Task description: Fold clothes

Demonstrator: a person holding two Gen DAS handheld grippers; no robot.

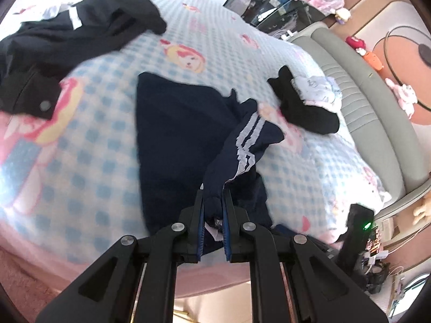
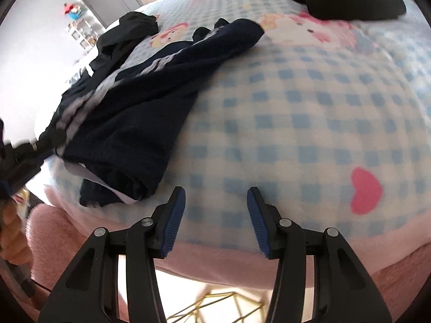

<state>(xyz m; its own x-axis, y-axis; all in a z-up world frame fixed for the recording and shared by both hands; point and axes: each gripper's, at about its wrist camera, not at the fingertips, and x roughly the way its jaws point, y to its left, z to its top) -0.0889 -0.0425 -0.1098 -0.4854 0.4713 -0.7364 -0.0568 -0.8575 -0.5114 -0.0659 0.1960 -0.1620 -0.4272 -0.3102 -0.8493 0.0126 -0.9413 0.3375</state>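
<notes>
Navy trousers with white side stripes (image 1: 183,140) lie on a blue-checked blanket (image 1: 89,161). My left gripper (image 1: 213,196) is shut on a bunched end of the trousers, which lifts a striped fold off the bed. In the right wrist view the same navy trousers (image 2: 129,107) spread from the near edge toward the far left. My right gripper (image 2: 215,196) stands open over the bare blanket (image 2: 296,123), just right of the trousers' waistband, with nothing between its fingers.
A heap of black clothes (image 1: 67,35) lies at the far left of the bed. Folded black and white garments (image 1: 307,102) sit at the right by a grey headboard (image 1: 358,99). The pink blanket border (image 2: 215,258) marks the near edge.
</notes>
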